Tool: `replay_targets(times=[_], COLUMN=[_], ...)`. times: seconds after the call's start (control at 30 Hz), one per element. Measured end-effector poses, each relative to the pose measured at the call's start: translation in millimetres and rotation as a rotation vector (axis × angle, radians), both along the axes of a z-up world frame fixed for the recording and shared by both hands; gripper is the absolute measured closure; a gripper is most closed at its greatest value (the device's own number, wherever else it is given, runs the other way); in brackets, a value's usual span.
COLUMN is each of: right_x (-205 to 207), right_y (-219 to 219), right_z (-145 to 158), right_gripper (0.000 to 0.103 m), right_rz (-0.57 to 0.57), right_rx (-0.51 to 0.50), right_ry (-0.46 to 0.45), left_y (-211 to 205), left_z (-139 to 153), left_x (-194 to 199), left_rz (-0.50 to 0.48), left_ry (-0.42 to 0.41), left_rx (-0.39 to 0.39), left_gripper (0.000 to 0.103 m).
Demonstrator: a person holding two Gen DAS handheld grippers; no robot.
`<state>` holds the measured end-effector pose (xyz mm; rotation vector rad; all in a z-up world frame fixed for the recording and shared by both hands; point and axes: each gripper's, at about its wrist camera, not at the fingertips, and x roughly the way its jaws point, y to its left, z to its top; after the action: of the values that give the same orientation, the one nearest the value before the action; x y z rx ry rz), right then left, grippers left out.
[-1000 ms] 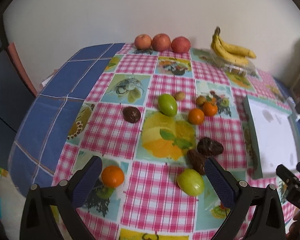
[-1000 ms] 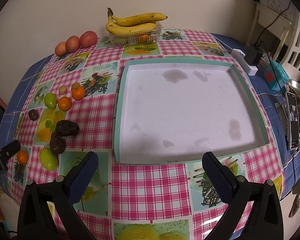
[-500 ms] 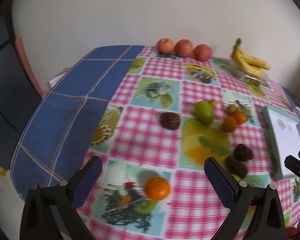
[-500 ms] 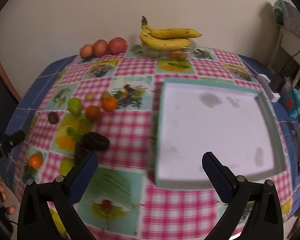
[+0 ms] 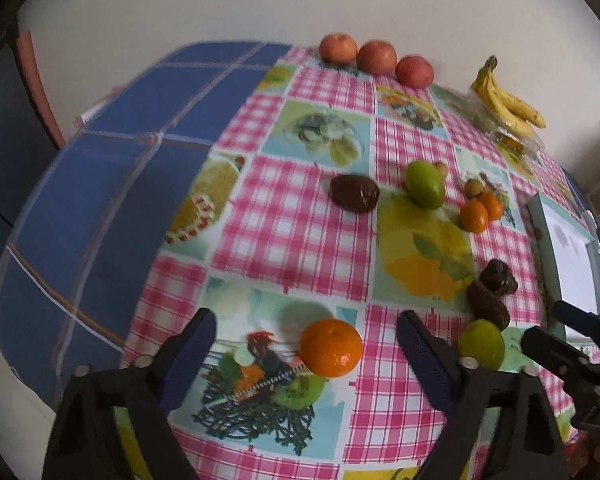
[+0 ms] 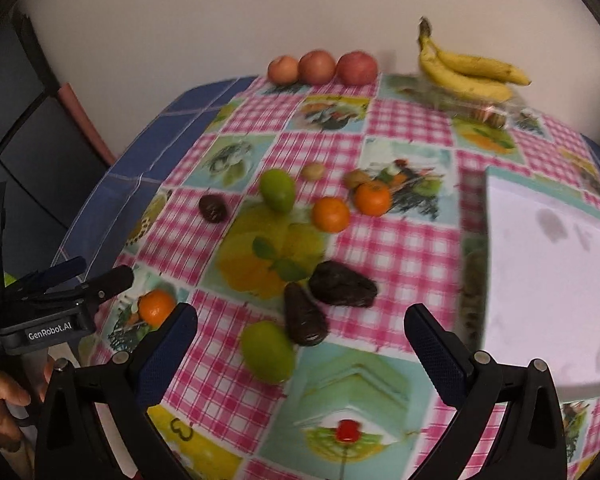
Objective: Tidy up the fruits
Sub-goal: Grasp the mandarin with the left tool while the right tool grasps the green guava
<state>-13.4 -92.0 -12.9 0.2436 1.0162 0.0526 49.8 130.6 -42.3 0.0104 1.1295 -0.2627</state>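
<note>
My left gripper (image 5: 306, 354) is open, with an orange (image 5: 331, 347) lying on the cloth between its fingers, closer to the right one. My right gripper (image 6: 300, 346) is open above a green fruit (image 6: 267, 351) and two dark avocados (image 6: 304, 314). That green fruit (image 5: 481, 343) and the dark avocados (image 5: 488, 304) also show in the left wrist view. Farther back lie a green mango (image 6: 277, 190), two oranges (image 6: 331, 214), a dark fruit (image 6: 212, 208), three apples (image 6: 318, 67) and bananas (image 6: 466, 70). The left gripper (image 6: 96, 282) shows at the left beside the near orange (image 6: 155, 307).
A white tray with a teal rim (image 6: 494, 178) lies at the right of the table. Bananas rest on a clear plastic box (image 6: 486, 110) by the wall. The blue cloth edge (image 5: 100, 184) drops off at the left. A dark chair stands left of the table.
Both grippers swung left and lower toward the fruit. The near orange now lies between the left fingers. The tray has slid to the right edge of the right wrist view.
</note>
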Motion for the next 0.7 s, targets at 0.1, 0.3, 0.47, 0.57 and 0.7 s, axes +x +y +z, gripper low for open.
replay_targets(times=[0.1, 0.3, 0.47, 0.57, 0.7], right_x=[2, 4, 5, 7, 10], right_y=[4, 9, 18, 22, 27], right_z=[-12, -36, -52, -57, -59], right_gripper=[0.005, 0.018, 0.027, 0.032, 0.035], right_rz=[0.003, 0.014, 0.037, 0.047, 0.058], right_rx=[0.015, 0.046, 0.059, 0.055, 0.054], right_ry=[0.046, 0.126, 0.175, 0.186, 0.184], left_y=[-2, -6, -9, -11, -15], left_z=[-11, -24, -34, -35, -36], left_x=[0, -1, -2, -3, -3], left_rz=[-0.005, -0.012, -0.02, -0.02, -0.026], left_ry=[0.032, 0.079, 0.115, 0.11, 0.099], left_rx=[-0.009, -0.021, -0.029, -0.018, 0.005], left_gripper=[0.015, 0.035, 0.051, 0.052, 0.054])
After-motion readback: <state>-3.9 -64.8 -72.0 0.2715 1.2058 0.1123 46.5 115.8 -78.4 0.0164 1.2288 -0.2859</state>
